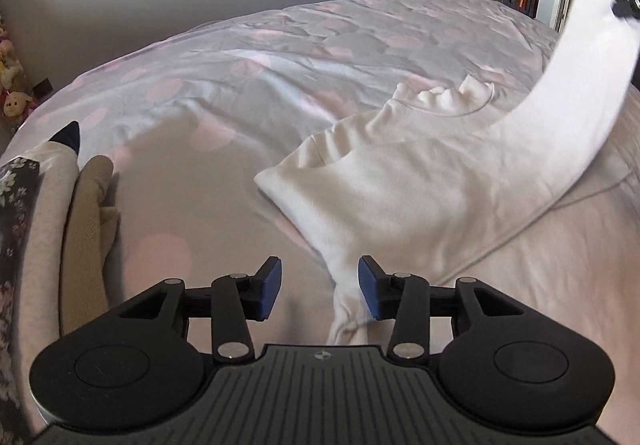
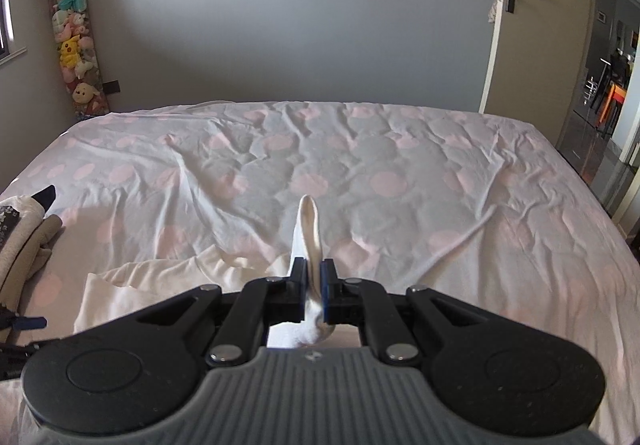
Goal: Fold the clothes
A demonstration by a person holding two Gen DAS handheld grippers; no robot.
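Note:
A white long-sleeved top (image 1: 400,185) lies rumpled on the bed, neckline toward the far side. One sleeve (image 1: 580,101) rises off it to the upper right, where my right gripper (image 1: 626,7) pinches its end. In the right wrist view that gripper (image 2: 314,285) is shut on the white sleeve (image 2: 308,229), which sticks up between the blue pads; the top's body (image 2: 160,285) lies below left. My left gripper (image 1: 320,287) hovers open over the near edge of the top. A bunched fold of white cloth (image 1: 346,309) lies between its pads, which stand apart from it.
The bed carries a grey sheet with pink dots (image 2: 360,165). A stack of folded clothes (image 1: 52,229), also seen as the stack (image 2: 24,241), sits at the bed's left edge. A column of plush toys (image 2: 76,37) stands in the far left corner. An open door (image 2: 540,25) is at right.

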